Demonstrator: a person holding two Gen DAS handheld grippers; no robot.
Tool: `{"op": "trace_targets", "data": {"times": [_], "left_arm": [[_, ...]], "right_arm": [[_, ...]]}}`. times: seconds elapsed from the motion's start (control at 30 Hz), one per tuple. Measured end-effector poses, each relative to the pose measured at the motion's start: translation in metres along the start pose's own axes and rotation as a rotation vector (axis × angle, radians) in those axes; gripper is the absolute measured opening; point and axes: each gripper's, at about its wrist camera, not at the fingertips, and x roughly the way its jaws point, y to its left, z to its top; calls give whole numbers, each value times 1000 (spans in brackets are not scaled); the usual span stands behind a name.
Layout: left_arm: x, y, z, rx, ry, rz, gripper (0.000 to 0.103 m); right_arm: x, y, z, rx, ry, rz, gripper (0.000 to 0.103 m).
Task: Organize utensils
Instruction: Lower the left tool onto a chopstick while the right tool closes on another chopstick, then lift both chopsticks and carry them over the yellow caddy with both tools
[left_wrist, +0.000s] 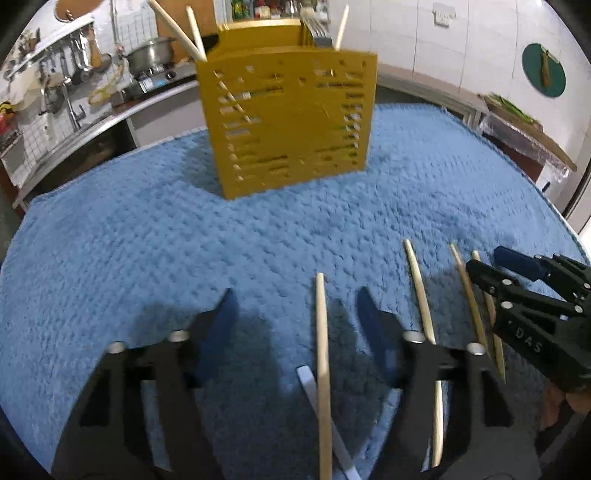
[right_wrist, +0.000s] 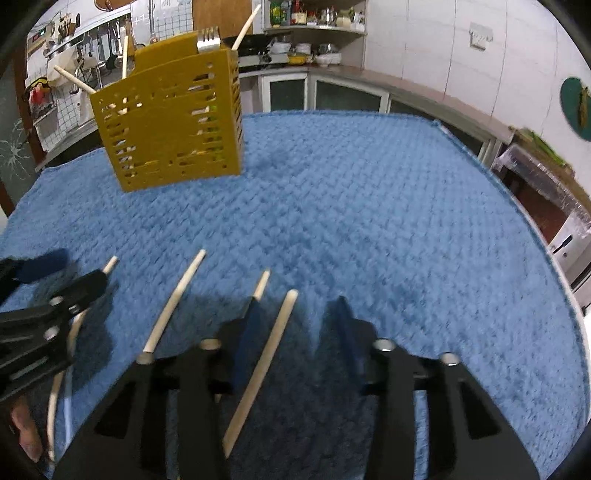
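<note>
Utensil sorting: both claws spread over loose chopsticks, nothing gripped.

Your left gripper (left_wrist: 295, 314) hangs low, fingers wide, one chopstick (left_wrist: 322, 350) lying between them over what may be a white handle (left_wrist: 314, 395); blur hides which. Your right gripper (right_wrist: 295, 314) is likewise spread, straddling a chopstick (right_wrist: 273, 350), neighbours just left of it. The yellow caddy (left_wrist: 288, 122) stands well ahead on the blue towel (left_wrist: 147, 240), fork (left_wrist: 317, 33) inside. Risk: closing off-centre rolls the stick or snags pile.

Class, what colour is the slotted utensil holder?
Mustard yellow utensil holder; clearest in the left wrist view.
</note>
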Motion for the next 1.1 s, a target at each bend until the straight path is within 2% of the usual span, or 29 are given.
{"op": "trace_targets", "data": {"times": [0.07,0.2,0.33,0.43,0.5,0.57,0.63,0.67,0.87,1.1], "left_arm": [[9,1,0,-10,42,-21,43],[16,4,4,-29,61,-27,39],[20,4,8,-32,62,-10,28],[20,5,8,-41,65,-8,24],[20,4,8,-40,69,-2,17],[21,3,10,-36,78,3,15],[22,2,14,-34,86,11,9],[23,1,15,-34,90,17,6],[26,2,19,-47,92,14,4],[18,17,18,-101,67,-51,4]], "right_arm": [[-1,2,-1,-8,-2,-5,33],[0,3,2,5,9,3,32],[4,1,6,24,17,15,31],[5,3,8,32,25,8,30],[6,4,11,42,38,8,26],[7,5,13,48,50,-4,24],[8,9,16,55,61,-24,18],[8,10,16,56,61,-27,10],[11,6,19,104,54,-4,6],[6,2,19,116,39,32,6]]}}
